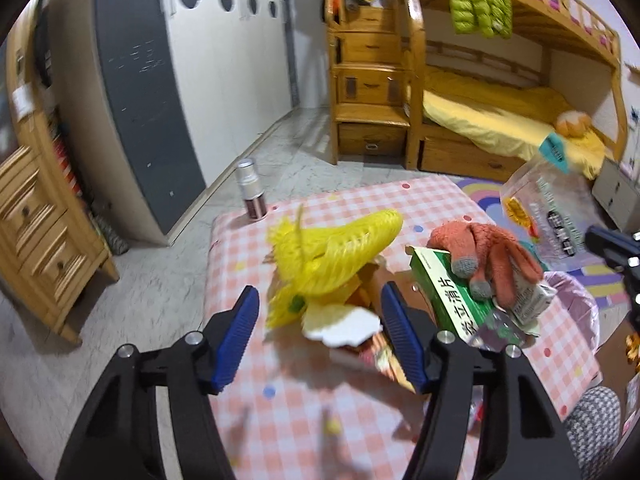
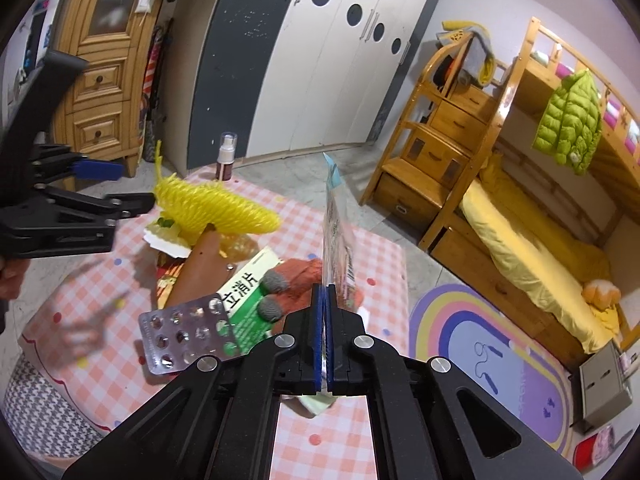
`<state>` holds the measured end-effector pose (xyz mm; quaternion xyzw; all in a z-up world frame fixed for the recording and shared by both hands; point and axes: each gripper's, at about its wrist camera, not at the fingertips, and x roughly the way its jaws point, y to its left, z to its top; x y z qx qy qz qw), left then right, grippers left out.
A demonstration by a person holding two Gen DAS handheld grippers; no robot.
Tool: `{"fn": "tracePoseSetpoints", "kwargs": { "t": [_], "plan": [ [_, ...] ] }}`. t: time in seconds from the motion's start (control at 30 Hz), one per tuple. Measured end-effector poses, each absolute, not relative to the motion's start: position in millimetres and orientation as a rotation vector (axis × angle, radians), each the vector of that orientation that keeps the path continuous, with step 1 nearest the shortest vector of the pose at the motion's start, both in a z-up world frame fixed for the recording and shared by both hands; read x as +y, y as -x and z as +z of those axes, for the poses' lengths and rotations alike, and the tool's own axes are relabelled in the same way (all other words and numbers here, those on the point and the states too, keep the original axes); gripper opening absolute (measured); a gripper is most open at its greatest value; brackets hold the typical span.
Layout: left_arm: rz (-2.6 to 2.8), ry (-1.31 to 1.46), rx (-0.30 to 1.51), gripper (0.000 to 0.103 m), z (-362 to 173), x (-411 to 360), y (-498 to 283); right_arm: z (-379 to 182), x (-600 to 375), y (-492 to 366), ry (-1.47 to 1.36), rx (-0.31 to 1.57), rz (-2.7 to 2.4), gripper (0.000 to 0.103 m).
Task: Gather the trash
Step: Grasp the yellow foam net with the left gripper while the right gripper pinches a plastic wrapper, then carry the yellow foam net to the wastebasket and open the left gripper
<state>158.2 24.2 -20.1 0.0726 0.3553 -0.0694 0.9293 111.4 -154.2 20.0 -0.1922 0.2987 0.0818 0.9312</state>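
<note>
Right claw (image 2: 324, 300) pressed together, pinching clear plastic wrapper (image 2: 336, 240) upright above checked tabletop (image 2: 340, 440). Left claw (image 1: 318, 324) spread, yellow foam net (image 1: 332, 252) just beyond tips, beside green medicine box (image 1: 448, 296).

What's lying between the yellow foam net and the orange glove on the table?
In the right wrist view, a brown paper piece and the green medicine box lie between the yellow foam net and the orange glove.
</note>
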Motion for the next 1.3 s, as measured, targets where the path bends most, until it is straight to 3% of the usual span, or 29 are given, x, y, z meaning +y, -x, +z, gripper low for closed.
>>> {"fn": "tracePoseSetpoints", "kwargs": {
  "t": [0.13,0.23,0.27,0.3,0.67,0.8,1.0,1.3],
  "plan": [
    [-0.141,-0.188,0.771,0.062,-34,13,-186,18,-159,-118,0.388,0.619,0.167,0.000],
    [-0.156,-0.214,0.785,0.033,-40,8,-198,19,-160,-121,0.396,0.614,0.160,0.000],
    [-0.160,-0.224,0.782,0.014,-40,8,-201,19,-161,-122,0.396,0.611,0.158,0.000],
    [-0.167,-0.234,0.773,0.005,-39,8,-204,19,-162,-122,0.395,0.608,0.156,0.000],
    [-0.240,-0.181,0.476,0.004,72,-7,-165,54,-201,-99,0.305,0.504,0.082,0.000],
    [-0.333,-0.170,0.434,0.005,88,-39,-129,65,-233,-74,0.231,0.481,0.044,0.000],
    [-0.483,-0.138,0.464,0.005,63,-112,-81,45,-291,-35,0.117,0.537,-0.038,0.001],
    [-0.677,-0.132,0.620,0.005,-4,-227,-69,-22,-380,-4,-0.052,0.693,-0.162,0.001]
  ]
}}
